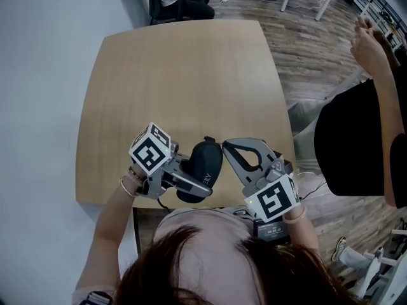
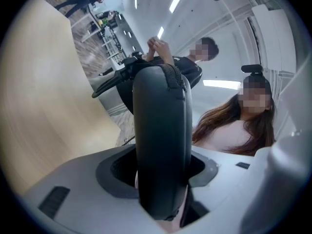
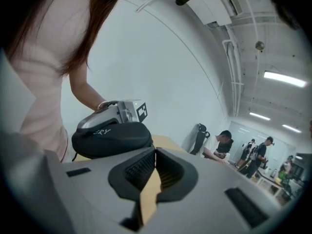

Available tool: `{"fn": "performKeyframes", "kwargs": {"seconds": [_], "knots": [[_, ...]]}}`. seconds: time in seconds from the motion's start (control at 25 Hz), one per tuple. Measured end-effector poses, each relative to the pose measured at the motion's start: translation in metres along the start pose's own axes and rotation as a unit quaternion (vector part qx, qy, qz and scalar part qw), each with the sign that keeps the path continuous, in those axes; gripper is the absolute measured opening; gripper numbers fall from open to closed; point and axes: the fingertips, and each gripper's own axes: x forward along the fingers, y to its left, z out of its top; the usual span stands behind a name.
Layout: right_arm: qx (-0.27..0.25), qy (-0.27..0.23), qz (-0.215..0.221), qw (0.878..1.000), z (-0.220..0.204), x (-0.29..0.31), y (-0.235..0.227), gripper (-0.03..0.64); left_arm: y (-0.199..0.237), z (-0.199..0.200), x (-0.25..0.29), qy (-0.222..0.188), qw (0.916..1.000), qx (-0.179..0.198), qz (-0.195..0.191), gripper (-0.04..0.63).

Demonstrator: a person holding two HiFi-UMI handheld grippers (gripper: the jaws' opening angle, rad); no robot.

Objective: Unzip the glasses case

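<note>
Head view: my left hand-held gripper (image 1: 199, 180) clamps the case (image 1: 207, 157).
Right hand-held gripper (image 1: 224, 145) closed, empty; wood worktop (image 1: 184, 75), plank floor (image 1: 305, 56).

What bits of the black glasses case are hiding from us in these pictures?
- Head view: the left gripper covers part of the glasses case along its side.
- Head view: that gripper hides part of the case's print.
- All views: the zip puller is too small to pick out.
</note>
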Motion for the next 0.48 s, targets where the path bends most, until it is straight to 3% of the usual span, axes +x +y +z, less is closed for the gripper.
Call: {"fn": "performKeyframes", "kwargs": {"seconds": [0.48], "knots": [[-0.01,0.024,0.037,0.999,-0.012,0.003,0.008,0.015,-0.002,-0.015,0.004,0.062,0.9956,-0.056,-0.043,0.235]]}}
